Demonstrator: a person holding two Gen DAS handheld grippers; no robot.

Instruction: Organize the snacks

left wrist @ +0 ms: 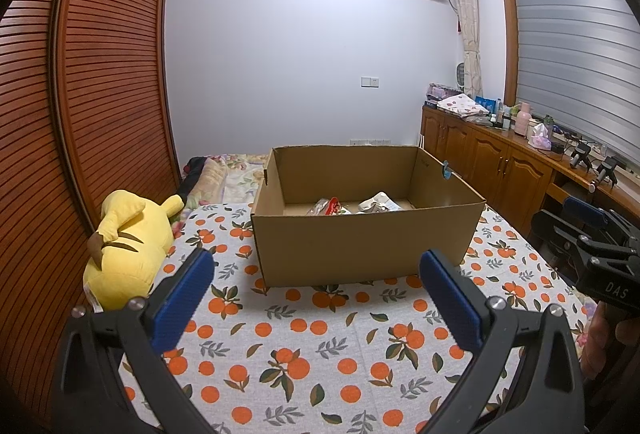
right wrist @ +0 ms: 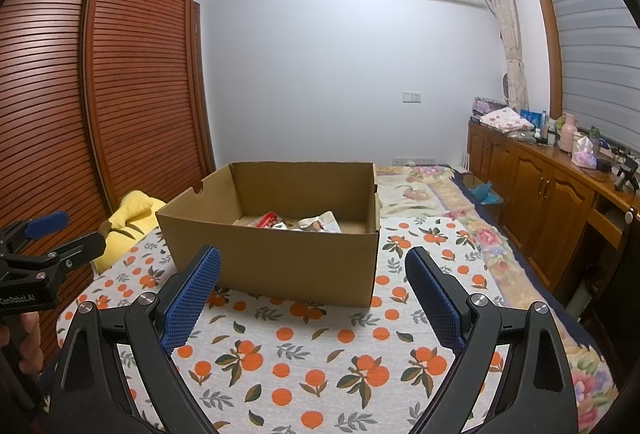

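Observation:
An open cardboard box [left wrist: 360, 246] [right wrist: 280, 262] stands on the orange-print cloth [left wrist: 304, 346] [right wrist: 320, 362] that covers the bed. Inside it lie snack packets: a red and clear one [left wrist: 330, 208] [right wrist: 267, 221] and a whitish one [left wrist: 378, 203] [right wrist: 320, 224]. My left gripper [left wrist: 316, 266] hovers open in front of the box, nothing between its blue pads. My right gripper [right wrist: 314, 262] is open too, just short of the box's near wall. Each gripper shows at the edge of the other's view, the right gripper [left wrist: 588, 234] at the right and the left gripper [right wrist: 44, 234] at the left.
A yellow plush toy [left wrist: 128, 246] [right wrist: 128, 222] lies left of the box by the slatted wardrobe [left wrist: 80, 114]. Floral bedding [right wrist: 432, 190] stretches behind and to the right. A wooden cabinet [left wrist: 500, 162] with bottles and clutter runs along the right wall.

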